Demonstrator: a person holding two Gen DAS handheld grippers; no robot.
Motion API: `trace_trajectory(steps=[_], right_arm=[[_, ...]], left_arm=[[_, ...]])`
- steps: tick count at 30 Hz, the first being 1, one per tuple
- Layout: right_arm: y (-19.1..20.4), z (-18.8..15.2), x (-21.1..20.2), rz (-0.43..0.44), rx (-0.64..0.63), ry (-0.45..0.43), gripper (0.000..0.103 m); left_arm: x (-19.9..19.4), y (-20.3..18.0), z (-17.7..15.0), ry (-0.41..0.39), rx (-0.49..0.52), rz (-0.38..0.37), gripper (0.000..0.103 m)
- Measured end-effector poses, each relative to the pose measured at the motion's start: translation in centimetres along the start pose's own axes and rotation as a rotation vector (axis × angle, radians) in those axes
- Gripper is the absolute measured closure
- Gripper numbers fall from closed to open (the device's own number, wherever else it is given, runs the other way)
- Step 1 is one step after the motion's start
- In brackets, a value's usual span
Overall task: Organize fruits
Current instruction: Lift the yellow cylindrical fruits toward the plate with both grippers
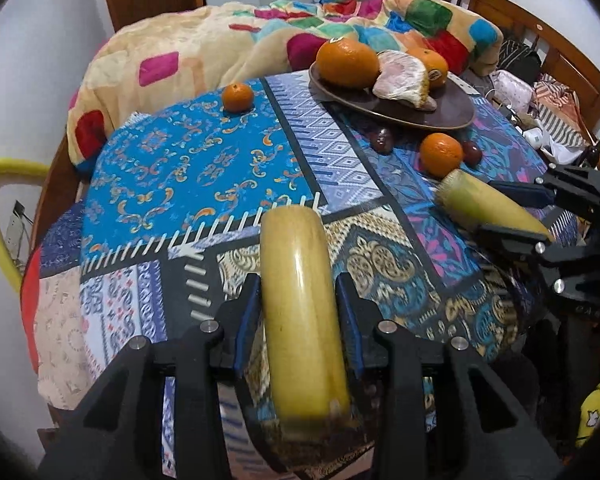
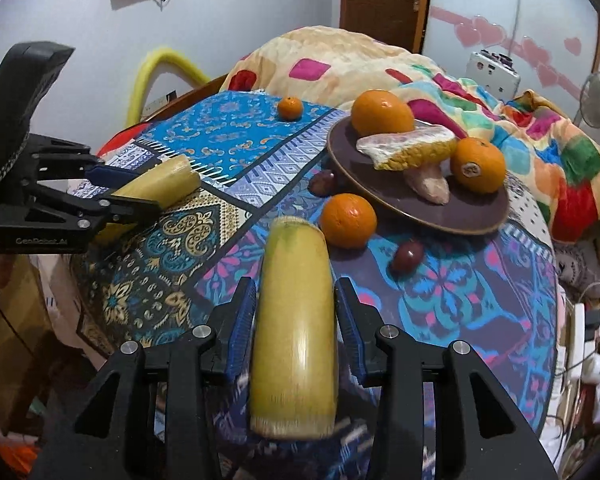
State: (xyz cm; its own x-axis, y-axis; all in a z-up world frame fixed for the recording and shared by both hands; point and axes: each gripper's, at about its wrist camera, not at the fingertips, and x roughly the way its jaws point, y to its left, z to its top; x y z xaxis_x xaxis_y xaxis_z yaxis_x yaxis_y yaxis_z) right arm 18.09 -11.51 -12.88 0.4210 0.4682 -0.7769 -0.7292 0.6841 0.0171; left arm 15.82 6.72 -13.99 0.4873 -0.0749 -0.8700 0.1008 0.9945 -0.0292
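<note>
a brown plate (image 2: pixel 440 212) on the patterned cloth (image 1: pixel 188 168) holds 2 oranges (image 2: pixel 382 113) and a peeled pomelo wedge (image 2: pixel 410 148). the left gripper (image 1: pixel 298 316) clamps 1 yellow stalk piece (image 1: pixel 300 312); the right gripper (image 2: pixel 296 316) clamps another (image 2: pixel 294 336). 2 more oranges (image 2: pixel 348 221) sit on the cloth.

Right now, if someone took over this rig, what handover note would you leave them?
Left gripper: shut on a yellow stalk piece.
Right gripper: shut on a second stalk piece.
Brown plate: two oranges and pomelo wedges on it.
Left on the cloth: orange by the plate, small orange, two dark red fruits.
</note>
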Motion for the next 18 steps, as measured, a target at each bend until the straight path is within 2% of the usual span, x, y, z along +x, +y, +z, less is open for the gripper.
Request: trace_trajectory(steps=[4, 10, 18], right_arm=[[-0.4, 0.3, 1.0, 0.016, 0.011, 0.014, 0.066], [-0.9, 0.0, 0.5, 0.031, 0.050, -0.026, 0.068], [-1.7, -0.2, -2.2, 0.012, 0.104, -0.085, 0.068]], left_arm=[[1.0, 0.0, 0.7, 0.013, 0.007, -0.002, 0.066], [0.6, -0.1, 0.6, -0.010, 0.014, 0.006, 0.067], [-2.9, -1.7, 0.2, -0.106, 0.034, 0.039, 0.068]])
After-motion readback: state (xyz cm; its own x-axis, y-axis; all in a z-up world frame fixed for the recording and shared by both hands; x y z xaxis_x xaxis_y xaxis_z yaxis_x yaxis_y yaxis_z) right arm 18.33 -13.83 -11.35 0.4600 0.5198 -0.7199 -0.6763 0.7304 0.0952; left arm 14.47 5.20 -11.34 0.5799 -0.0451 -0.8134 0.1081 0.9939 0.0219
